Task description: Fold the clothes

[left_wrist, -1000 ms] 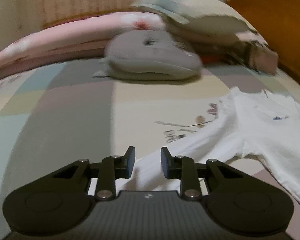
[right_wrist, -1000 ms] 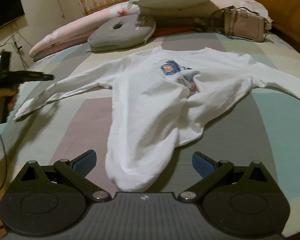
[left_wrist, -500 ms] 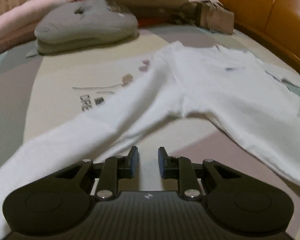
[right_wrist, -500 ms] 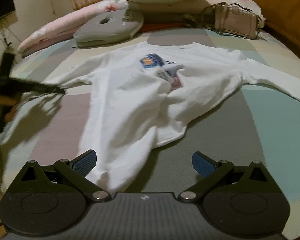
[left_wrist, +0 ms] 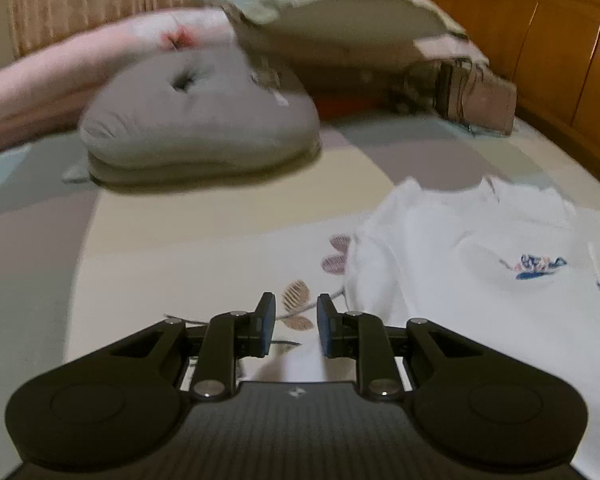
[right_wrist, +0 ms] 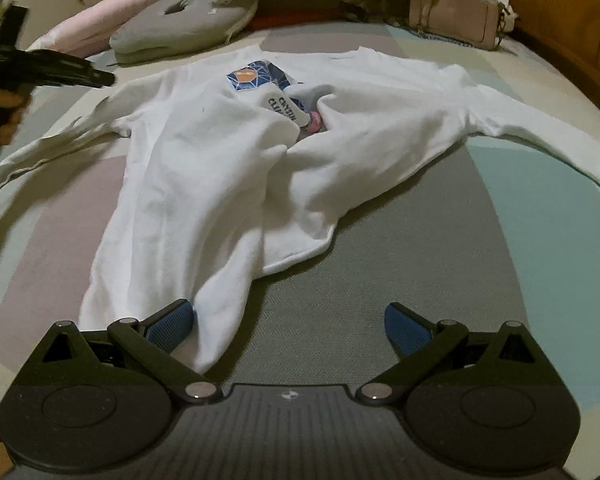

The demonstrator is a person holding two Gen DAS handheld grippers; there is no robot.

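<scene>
A white long-sleeved sweatshirt (right_wrist: 204,168) with a blue chest print lies front up on the bed, sleeves spread and the body bunched in the middle. My right gripper (right_wrist: 288,320) stands wide open at the hem, its left pad (right_wrist: 170,322) against the hem's fabric. My left gripper (left_wrist: 296,320) is narrowly open with nothing held, low over the sweatshirt's (left_wrist: 460,280) left sleeve near the shoulder. In the right wrist view, the left gripper (right_wrist: 96,76) hangs above that sleeve, held by a hand (right_wrist: 4,112).
A grey dimpled cushion (left_wrist: 196,128), a large pillow (left_wrist: 332,20) and a pink blanket (left_wrist: 60,76) lie at the bed's head. A beige handbag (right_wrist: 456,16) sits at the back right, by the wooden headboard (left_wrist: 560,60). The patchwork sheet (right_wrist: 420,240) covers the bed.
The left gripper has swung along the sleeve and now points past the shoulder toward the pillows. The right gripper has come nearer to the hem. Both keep the same opening.
</scene>
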